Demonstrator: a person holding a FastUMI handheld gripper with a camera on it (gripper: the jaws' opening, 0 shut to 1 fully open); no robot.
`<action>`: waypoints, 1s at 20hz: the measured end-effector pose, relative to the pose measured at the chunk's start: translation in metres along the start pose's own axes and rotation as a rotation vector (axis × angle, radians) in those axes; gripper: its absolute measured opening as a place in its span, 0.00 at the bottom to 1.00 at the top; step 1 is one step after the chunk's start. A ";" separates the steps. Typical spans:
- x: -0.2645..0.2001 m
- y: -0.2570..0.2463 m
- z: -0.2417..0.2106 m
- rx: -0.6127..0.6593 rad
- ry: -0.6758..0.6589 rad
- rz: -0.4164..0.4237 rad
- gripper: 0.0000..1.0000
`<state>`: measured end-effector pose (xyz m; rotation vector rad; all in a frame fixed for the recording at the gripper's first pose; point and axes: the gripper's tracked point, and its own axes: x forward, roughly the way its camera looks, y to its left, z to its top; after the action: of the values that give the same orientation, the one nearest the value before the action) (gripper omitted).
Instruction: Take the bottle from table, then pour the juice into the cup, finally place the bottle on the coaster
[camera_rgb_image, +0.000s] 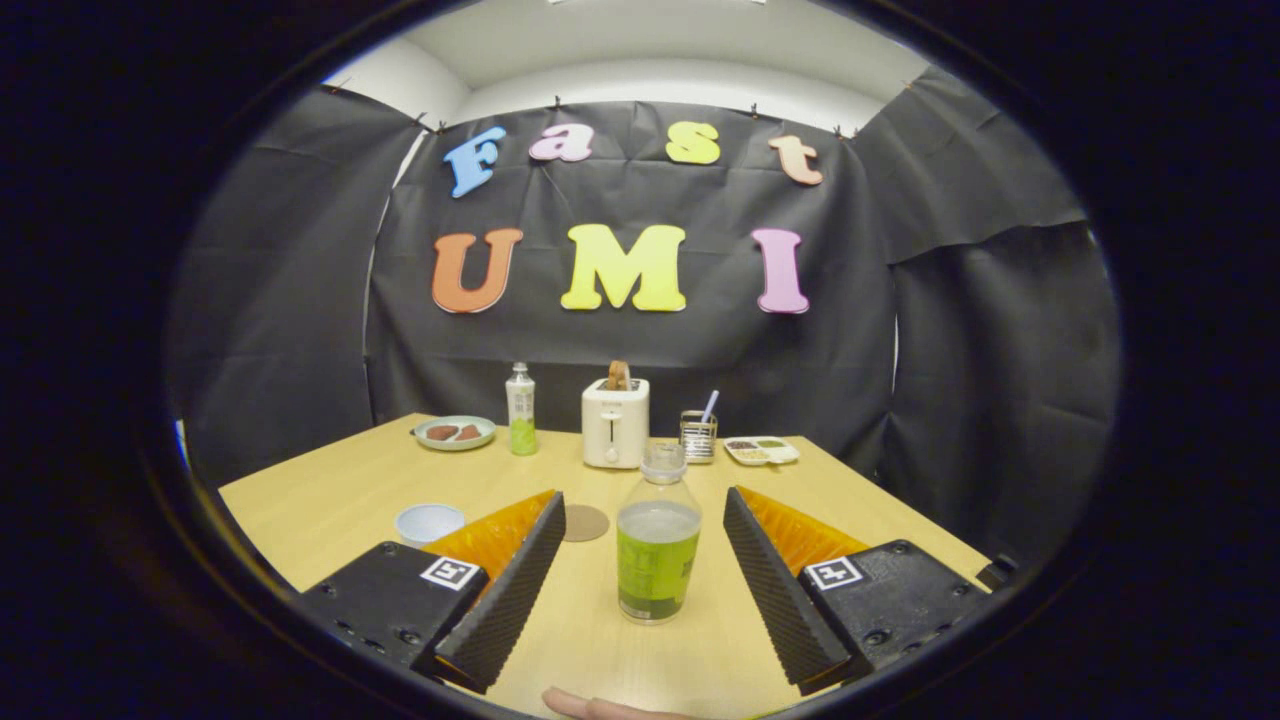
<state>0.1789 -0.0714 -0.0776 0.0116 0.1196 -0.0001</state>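
Here the gripper (645, 540) stands wide open, holding nothing, with the bottle (657, 545) upright between its fingers on the table (330, 490); closing squarely on the labelled body should steady it.

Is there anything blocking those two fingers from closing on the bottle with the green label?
Nothing visible does. The bottle stands upright between the open gripper fingers, with bare table on both sides. The coaster and cup sit off to its left, outside the gap.
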 end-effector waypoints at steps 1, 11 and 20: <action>0.007 -0.003 -0.005 0.003 0.015 0.004 1.00; 0.054 -0.004 -0.041 -0.011 0.044 0.009 1.00; 0.091 -0.007 -0.046 0.062 0.049 0.003 0.82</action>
<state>0.2635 -0.0780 -0.1338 0.0735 0.1682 -0.0001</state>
